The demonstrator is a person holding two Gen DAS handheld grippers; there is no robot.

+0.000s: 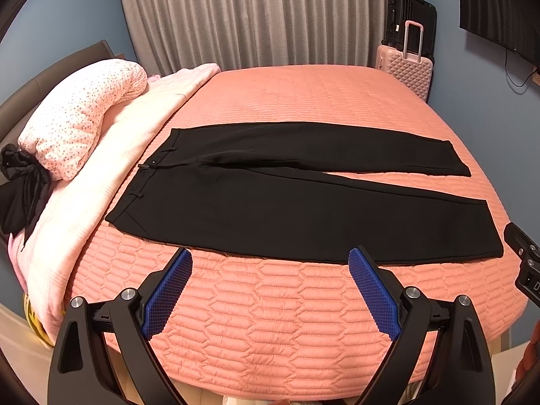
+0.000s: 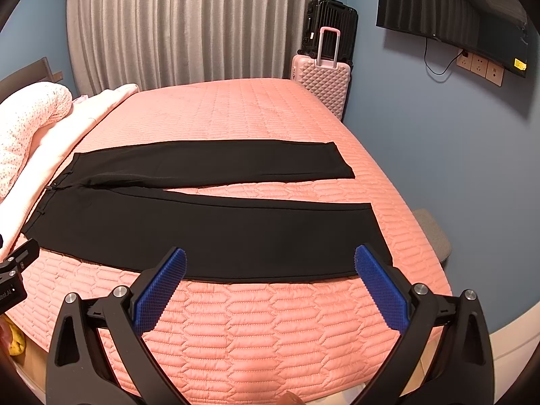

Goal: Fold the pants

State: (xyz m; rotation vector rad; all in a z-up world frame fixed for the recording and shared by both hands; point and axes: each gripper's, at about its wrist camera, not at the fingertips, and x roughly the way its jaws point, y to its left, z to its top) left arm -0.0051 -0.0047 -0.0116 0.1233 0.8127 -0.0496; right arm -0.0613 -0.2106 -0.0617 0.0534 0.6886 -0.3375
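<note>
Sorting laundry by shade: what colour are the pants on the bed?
Plain black pants, clearest in the right wrist view.

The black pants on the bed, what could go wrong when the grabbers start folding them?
The black pants lie flat with legs spread apart, so lifting one leg unevenly may fold it crooked. Both the left gripper and right gripper are open above the quilted bedspread; they might pinch it along with the cloth.
</note>
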